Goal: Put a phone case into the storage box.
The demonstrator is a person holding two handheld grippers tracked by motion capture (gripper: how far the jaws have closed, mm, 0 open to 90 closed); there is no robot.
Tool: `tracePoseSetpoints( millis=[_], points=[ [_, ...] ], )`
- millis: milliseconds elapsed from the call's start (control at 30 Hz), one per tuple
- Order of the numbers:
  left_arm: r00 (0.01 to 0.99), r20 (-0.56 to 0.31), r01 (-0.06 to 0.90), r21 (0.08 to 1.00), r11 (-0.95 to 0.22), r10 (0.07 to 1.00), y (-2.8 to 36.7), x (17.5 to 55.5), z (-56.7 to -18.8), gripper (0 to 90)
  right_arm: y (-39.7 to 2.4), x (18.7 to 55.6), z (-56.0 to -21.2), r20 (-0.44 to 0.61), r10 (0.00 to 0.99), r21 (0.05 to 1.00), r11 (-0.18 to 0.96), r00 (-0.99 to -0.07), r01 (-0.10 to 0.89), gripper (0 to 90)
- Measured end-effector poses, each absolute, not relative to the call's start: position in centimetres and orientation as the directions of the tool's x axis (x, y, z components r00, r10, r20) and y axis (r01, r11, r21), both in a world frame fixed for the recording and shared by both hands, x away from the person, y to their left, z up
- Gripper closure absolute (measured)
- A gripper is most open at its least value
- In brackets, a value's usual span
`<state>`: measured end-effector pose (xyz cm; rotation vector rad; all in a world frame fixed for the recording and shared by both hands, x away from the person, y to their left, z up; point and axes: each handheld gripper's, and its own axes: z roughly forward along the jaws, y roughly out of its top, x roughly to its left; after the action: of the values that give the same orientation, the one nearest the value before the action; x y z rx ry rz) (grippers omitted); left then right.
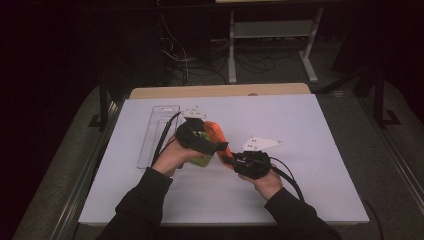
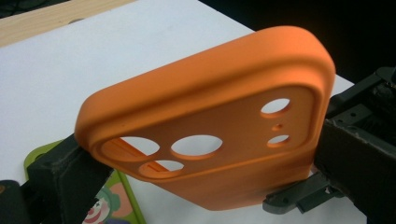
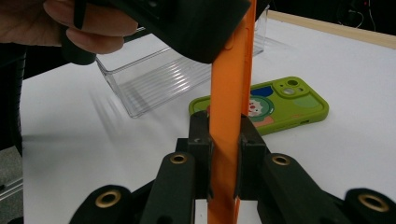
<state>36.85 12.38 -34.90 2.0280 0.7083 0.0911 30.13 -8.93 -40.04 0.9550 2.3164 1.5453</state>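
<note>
We have the orange phone case (image 1: 220, 136) held off the table near the middle of the high view, caught between both tools. Our right gripper (image 3: 225, 154) has its jaws closed on the case's thin edge, pads pressing from both sides. Our left gripper (image 1: 220, 148) holds the opposite end; in the left gripper view the case (image 2: 219, 135) seems clamped by its jaws too.

Below it lies the green phone case (image 3: 266, 106) with a clown print, and a clear plastic tray (image 1: 157, 132) sits at the upper left of the white table (image 1: 310, 150).

The risk, as we judge it: the soft case may bend or slip from the narrow edge grip if our hands pull apart unevenly.

No brand or readable writing appears.
</note>
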Motion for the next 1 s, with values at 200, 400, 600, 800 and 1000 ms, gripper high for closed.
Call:
tracePoseSetpoints(
  millis=[200,400,600,800,1000],
  points=[
    [0.820,-0.234,0.459,0.813,-0.357,0.522,12.44,36.80,-34.86,0.0,-8.94,30.13,-40.12,0.175,0.612,0.881,0.253,-0.771,0.400,78.3],
    [0.800,-0.264,0.486,0.811,-0.325,0.538,12.33,36.73,-34.80,0.0,-8.78,30.17,-40.29,0.174,0.611,0.879,0.257,-0.773,0.401,78.3],
    [0.789,-0.286,0.499,0.814,-0.296,0.544,12.44,36.82,-34.72,5.1,-8.66,30.22,-40.50,0.170,0.615,0.875,0.266,-0.770,0.406,78.3],
    [0.783,-0.292,0.503,0.817,-0.284,0.549,12.29,36.86,-34.80,6.9,-8.54,30.33,-40.75,0.158,0.616,0.869,0.284,-0.772,0.405,78.4],
    [0.786,-0.292,0.495,0.825,-0.272,0.545,12.34,36.91,-34.78,11.5,-8.43,30.39,-40.91,0.155,0.617,0.867,0.290,-0.772,0.406,78.4]
  ],
)
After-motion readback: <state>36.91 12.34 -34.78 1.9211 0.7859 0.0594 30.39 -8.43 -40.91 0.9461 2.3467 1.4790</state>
